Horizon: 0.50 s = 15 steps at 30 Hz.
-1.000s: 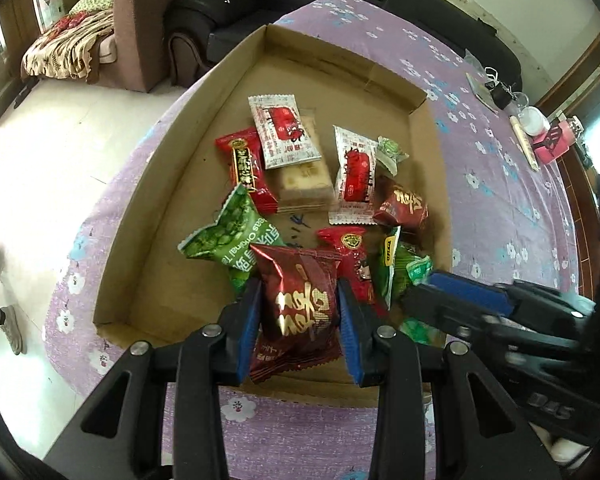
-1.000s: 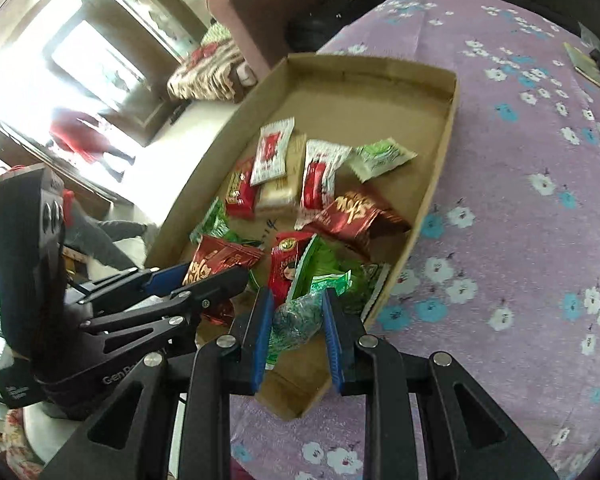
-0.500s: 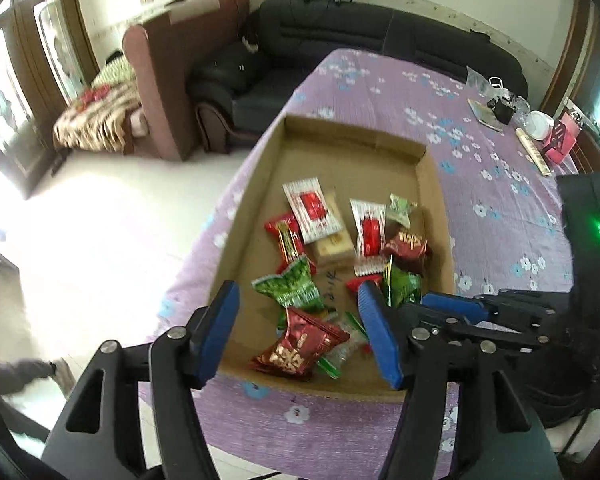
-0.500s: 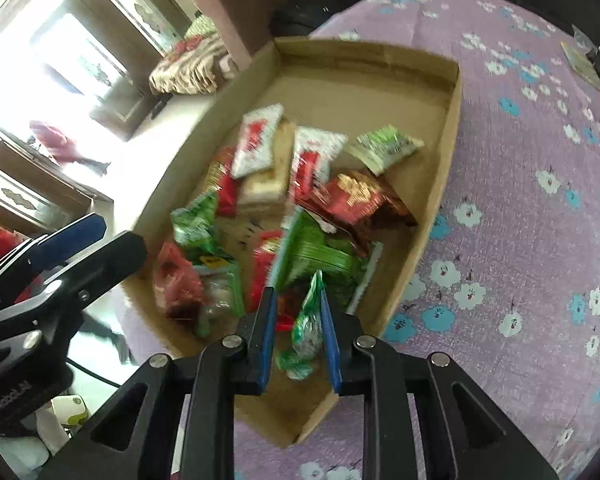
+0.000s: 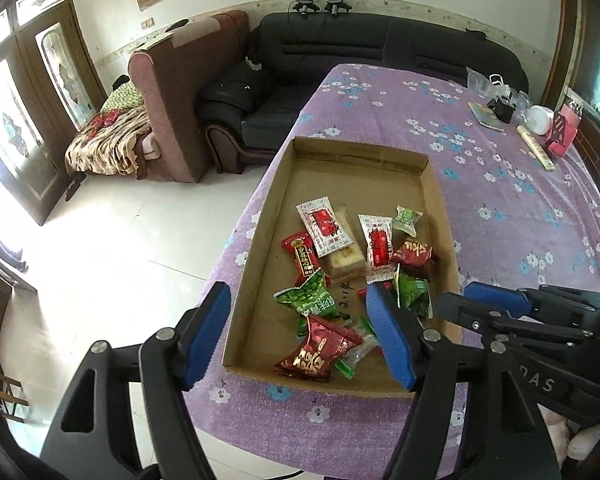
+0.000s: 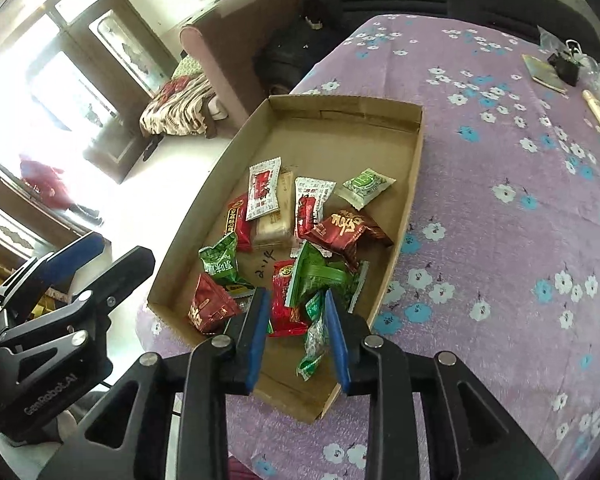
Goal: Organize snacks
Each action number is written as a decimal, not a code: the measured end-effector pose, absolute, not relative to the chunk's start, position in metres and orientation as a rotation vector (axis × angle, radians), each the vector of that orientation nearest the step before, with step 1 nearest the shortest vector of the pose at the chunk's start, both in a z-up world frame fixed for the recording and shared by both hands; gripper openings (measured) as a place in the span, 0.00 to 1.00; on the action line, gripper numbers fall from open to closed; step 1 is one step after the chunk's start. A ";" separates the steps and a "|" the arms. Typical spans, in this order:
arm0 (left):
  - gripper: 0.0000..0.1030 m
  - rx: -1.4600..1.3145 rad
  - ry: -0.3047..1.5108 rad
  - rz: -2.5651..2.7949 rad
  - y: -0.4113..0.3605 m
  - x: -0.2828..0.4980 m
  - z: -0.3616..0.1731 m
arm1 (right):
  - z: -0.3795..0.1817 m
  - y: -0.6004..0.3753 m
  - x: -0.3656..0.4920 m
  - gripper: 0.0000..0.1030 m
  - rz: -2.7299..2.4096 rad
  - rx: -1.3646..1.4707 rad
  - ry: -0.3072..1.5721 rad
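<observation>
A shallow cardboard tray (image 5: 278,184) (image 6: 414,168) on the purple flowered table holds several wrapped snacks. My left gripper (image 5: 300,340) is open and empty above the tray's near end; a dark red packet (image 5: 318,350) lies in the tray between its fingers. That packet shows in the right wrist view (image 6: 210,308). My right gripper (image 6: 296,334) is open, raised over the near corner. A clear green-printed packet (image 6: 314,338) lies loose between its fingers. The right gripper also shows in the left wrist view (image 5: 484,308).
Green pea packets (image 5: 310,300), red packets (image 5: 412,254) and white-red packets (image 5: 324,226) fill the tray's near half; its far half is bare cardboard. A notebook (image 5: 486,116), a pink box (image 5: 562,130) and a cup sit at the table's far right. Sofas stand beyond.
My left gripper let go of the dark red packet, opened wide and pulled back up. My right gripper opened off the clear green packet and also drew back.
</observation>
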<state>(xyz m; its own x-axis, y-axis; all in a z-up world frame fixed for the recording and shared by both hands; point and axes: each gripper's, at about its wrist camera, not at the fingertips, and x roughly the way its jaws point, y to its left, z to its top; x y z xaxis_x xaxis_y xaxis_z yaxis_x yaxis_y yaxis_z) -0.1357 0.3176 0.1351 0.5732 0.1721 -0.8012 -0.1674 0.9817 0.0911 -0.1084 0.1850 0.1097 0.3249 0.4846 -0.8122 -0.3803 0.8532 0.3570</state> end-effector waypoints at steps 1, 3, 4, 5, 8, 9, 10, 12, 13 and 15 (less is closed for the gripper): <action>0.71 0.008 0.944 0.198 0.317 -0.136 0.134 | 0.111 0.184 -0.110 0.31 0.566 0.108 1.101; 0.72 0.014 0.950 0.195 0.316 -0.135 0.133 | 0.112 0.182 -0.112 0.34 0.557 0.104 1.092; 0.72 0.016 0.952 0.194 0.316 -0.135 0.132 | 0.113 0.183 -0.112 0.36 0.552 0.105 1.088; 0.73 0.017 0.957 0.194 0.317 -0.134 0.130 | 0.113 0.183 -0.113 0.37 0.548 0.106 1.086; 0.74 0.016 0.969 0.206 0.318 -0.133 0.127 | 0.113 0.182 -0.114 0.41 0.538 0.102 1.081; 0.75 0.011 0.974 0.203 0.319 -0.133 0.126 | 0.113 0.182 -0.114 0.41 0.535 0.101 1.078; 0.75 0.009 0.977 0.205 0.319 -0.132 0.125 | 0.112 0.182 -0.114 0.41 0.532 0.101 1.078; 0.75 0.007 0.988 0.209 0.321 -0.131 0.123 | 0.112 0.182 -0.114 0.41 0.526 0.100 1.077; 0.75 0.007 0.989 0.206 0.321 -0.130 0.122 | 0.112 0.183 -0.114 0.42 0.525 0.095 1.075; 0.75 0.009 0.989 0.206 0.321 -0.130 0.121 | 0.113 0.184 -0.114 0.44 0.524 0.091 1.072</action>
<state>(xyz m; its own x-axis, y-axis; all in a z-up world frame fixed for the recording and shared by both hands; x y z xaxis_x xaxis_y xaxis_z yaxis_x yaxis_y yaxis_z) -0.1297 0.3206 0.1213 0.5316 0.1770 -0.8283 -0.1684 0.9805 0.1014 -0.1140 0.1843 0.1127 0.3691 0.4508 -0.8127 -0.3639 0.8748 0.3200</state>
